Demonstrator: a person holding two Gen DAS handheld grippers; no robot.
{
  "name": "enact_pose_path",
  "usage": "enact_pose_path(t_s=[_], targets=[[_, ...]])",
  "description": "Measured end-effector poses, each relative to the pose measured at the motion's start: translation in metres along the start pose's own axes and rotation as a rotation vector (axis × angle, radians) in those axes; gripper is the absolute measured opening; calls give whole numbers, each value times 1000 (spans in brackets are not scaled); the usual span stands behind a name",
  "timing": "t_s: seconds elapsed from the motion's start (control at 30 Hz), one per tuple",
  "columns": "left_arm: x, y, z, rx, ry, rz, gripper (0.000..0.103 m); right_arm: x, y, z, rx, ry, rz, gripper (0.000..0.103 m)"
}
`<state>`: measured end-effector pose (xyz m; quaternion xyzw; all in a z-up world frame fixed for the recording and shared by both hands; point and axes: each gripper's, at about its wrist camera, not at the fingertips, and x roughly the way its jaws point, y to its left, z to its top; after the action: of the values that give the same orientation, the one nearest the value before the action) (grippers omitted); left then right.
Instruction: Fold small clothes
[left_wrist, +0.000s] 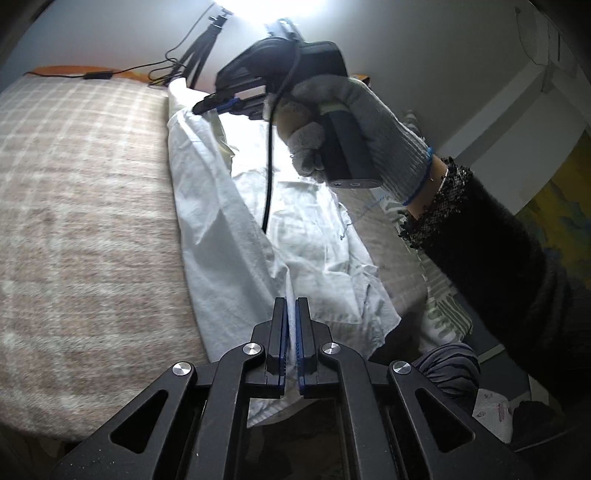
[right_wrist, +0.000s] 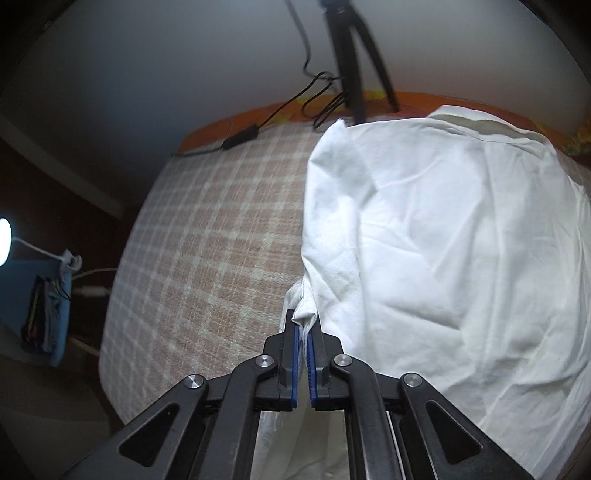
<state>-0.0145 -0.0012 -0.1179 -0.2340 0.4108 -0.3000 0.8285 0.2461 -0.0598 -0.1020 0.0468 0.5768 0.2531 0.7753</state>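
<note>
White shirt (left_wrist: 236, 221) lies lengthwise on the checked blanket (left_wrist: 85, 206). Left gripper (left_wrist: 291, 306) and right gripper (right_wrist: 305, 325) each pinch an edge. Only the left view shows the gloved right hand (left_wrist: 332, 122).

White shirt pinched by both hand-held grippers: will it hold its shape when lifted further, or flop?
The white shirt will probably flop: it creases and drapes between the right hand-held gripper and the left hand-held gripper. It looks thin and light, so its free hem will likely drag over the checked blanket.
</note>
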Motion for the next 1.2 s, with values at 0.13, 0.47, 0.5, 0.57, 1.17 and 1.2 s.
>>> enact_pose_path(t_s=[0.13, 0.47, 0.5, 0.57, 1.17, 1.2], targets=[[11, -7, 1, 1, 25, -15, 2, -22, -28, -1, 32, -29, 30, 1], [51, -46, 4, 93, 103, -52, 2, -31, -84, -14, 125, -57, 104, 1], [54, -50, 3, 103, 112, -50, 2, -28, -86, -16, 128, -58, 106, 1], [62, -55, 2, 125, 131, -46, 2, -26, -97, -20, 136, -56, 102, 1], [43, -59, -22, 168, 243, 9, 11, -21, -138, -43, 185, -81, 101, 1], [34, -52, -21, 163, 233, 31, 14, -22, -139, -44, 185, -86, 102, 1]])
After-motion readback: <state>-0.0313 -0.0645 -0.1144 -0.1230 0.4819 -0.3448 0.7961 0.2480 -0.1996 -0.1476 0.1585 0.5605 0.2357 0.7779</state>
